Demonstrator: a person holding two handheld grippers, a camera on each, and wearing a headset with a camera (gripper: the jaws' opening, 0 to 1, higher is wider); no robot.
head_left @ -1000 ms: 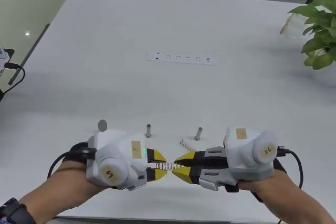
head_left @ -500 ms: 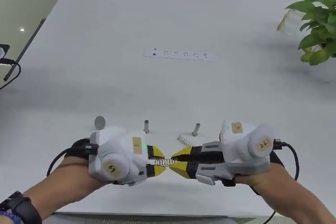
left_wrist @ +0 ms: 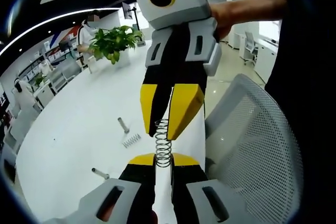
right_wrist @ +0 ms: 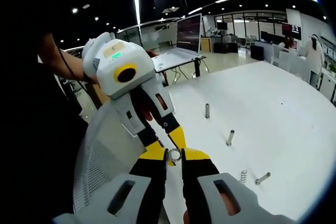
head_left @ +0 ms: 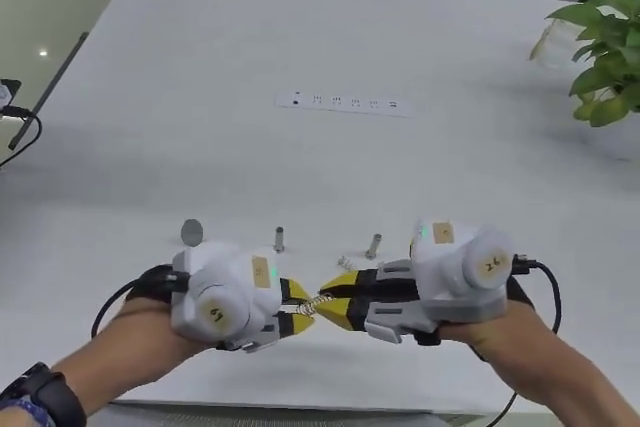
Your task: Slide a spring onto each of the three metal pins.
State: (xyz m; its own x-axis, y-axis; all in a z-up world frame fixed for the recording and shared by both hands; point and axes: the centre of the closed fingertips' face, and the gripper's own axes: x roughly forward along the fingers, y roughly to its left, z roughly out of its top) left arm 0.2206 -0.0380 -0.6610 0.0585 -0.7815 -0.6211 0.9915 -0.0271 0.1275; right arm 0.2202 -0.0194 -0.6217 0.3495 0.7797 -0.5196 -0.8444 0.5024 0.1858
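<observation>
Near the front edge of the white workbench point(head_left: 120, 147), the white left gripper point(head_left: 303, 307) with yellow jaw tips and the matching right gripper point(head_left: 330, 305) meet tip to tip. A small coiled metal spring point(head_left: 315, 303) is held in the air between them. In the left gripper view, its own jaws are clamped on the lower end of this coiled metal spring point(left_wrist: 163, 142), and the right gripper point(left_wrist: 170, 109) pinches the upper end. The right gripper view shows the same from the other side. A second loose spring point(head_left: 345, 263) lies on the workbench just beside the right pin point(head_left: 373, 245). We count three short grey metal pins standing upright: the right pin, the middle pin point(head_left: 279, 239) and the left pin point(head_left: 192, 232), which has a round flat top. None of them carries a spring, so we judge that the task is at its beginning and all three are left to do. About writing: each gripper has a tan sticker and a handwritten mark on its round cap, but we cannot read them surely. The markings on the white power strip point(head_left: 345, 103) are also too small.
</observation>
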